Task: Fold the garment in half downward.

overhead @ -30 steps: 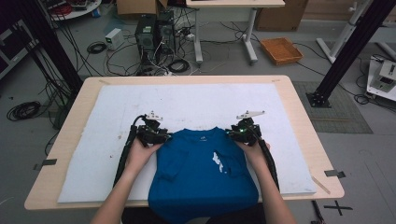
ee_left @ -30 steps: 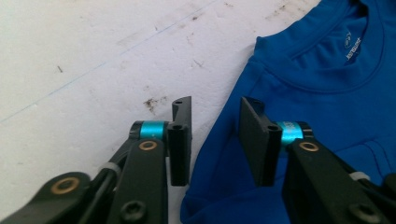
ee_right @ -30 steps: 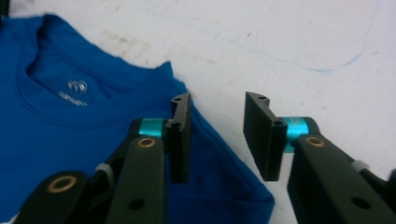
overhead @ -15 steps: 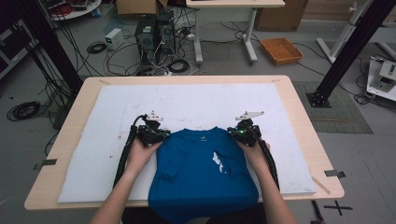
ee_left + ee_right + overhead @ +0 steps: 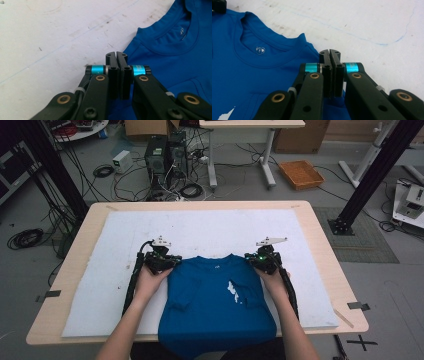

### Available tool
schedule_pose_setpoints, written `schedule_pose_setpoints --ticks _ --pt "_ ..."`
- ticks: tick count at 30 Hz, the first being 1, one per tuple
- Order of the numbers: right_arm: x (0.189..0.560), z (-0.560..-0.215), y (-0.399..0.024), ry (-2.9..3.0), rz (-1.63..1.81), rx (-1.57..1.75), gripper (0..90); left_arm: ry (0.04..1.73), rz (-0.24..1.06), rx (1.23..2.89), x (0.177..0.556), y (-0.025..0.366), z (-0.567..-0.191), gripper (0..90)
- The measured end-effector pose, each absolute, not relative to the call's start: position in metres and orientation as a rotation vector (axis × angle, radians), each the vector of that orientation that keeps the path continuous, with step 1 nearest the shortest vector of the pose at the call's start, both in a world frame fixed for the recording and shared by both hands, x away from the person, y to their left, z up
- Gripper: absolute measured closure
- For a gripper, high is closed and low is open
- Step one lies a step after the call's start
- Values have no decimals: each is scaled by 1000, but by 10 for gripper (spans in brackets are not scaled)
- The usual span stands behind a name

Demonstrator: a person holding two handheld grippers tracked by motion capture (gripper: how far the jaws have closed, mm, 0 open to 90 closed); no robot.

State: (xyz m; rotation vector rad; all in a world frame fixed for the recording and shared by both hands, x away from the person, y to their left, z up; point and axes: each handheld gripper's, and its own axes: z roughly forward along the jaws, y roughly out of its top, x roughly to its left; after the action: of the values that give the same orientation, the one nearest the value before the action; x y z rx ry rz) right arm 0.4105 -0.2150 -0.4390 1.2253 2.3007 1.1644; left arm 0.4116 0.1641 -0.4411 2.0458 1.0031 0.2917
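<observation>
**Both grippers pinch the shirt's shoulders**

The left gripper [image 5: 116, 56] has its fingers [image 5: 111, 58] pressed together, and a bit of blue cloth is caught between them. The right gripper [image 5: 329, 53] is the same, its fingers [image 5: 324, 57] squeezed tight on the cloth. Their jaws have just been closing on it.

Each one bites a shoulder of the blue T-shirt [image 5: 217, 302], one on each side of the neck hole [image 5: 218, 261]. The shirt lies flat on the white mat [image 5: 210, 227] that covers the surface [image 5: 320, 245]. Its long way runs from the neck, near the fingers, back toward the person, and its bottom hangs over the near edge.

So the whole shirt lies behind the fingers. Both hands are equally near it. I think the next move is a lift or pull by both shoulders together.
</observation>
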Motion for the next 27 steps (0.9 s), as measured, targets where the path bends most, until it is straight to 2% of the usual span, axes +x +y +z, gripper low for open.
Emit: schedule_pose_setpoints --ticks 8,16,23,27 --pt "436 -430 -217 2275 1167 1252 894 955 372 2083 444 160 -428 884" --pt "456 -417 -213 2224 1176 1273 894 951 431 2032 464 162 -415 884" --pt "456 -409 -213 2207 1182 1247 894 915 412 2008 461 167 -404 883" --pt "443 -400 -214 2203 1206 1198 894 874 426 2009 450 167 -393 883"
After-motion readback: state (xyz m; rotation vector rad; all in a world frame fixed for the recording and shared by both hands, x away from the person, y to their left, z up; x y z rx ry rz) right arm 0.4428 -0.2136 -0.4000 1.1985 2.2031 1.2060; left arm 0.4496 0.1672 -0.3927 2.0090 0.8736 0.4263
